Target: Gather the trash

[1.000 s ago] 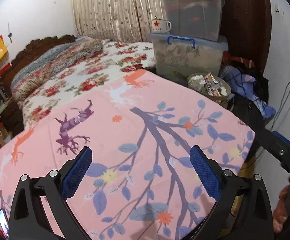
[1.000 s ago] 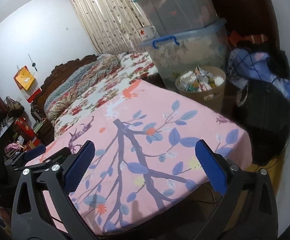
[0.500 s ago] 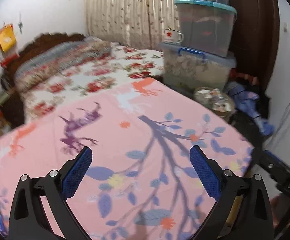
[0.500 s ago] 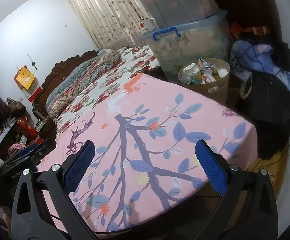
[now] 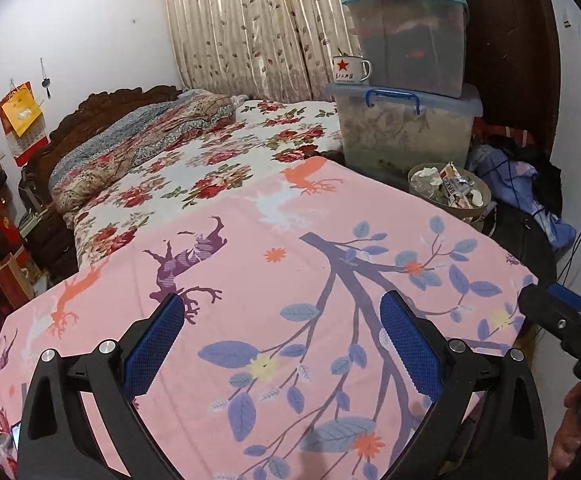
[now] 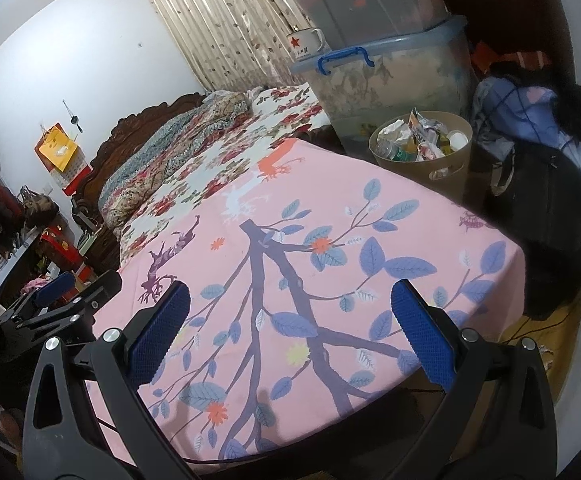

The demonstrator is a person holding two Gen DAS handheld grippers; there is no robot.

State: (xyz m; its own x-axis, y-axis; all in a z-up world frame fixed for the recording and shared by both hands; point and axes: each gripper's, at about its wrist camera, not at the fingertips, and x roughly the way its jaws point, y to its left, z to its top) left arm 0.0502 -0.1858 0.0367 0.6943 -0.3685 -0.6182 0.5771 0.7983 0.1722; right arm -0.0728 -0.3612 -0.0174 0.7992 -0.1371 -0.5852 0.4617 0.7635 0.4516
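A tan waste bin full of wrappers and crumpled paper stands beyond the far right corner of the pink patterned table cloth; it also shows in the left wrist view. My left gripper is open and empty above the near part of the cloth. My right gripper is open and empty above the cloth's near edge. No loose trash shows on the cloth.
Stacked clear storage boxes with a star mug stand behind the bin. A flowered bed lies to the left. A black bag and clothes lie to the right. The other gripper shows at the right edge.
Both grippers stayed open. The left wrist view swung and lifted slightly, then steadied; the right wrist view dropped a little, with the bin more in sight.
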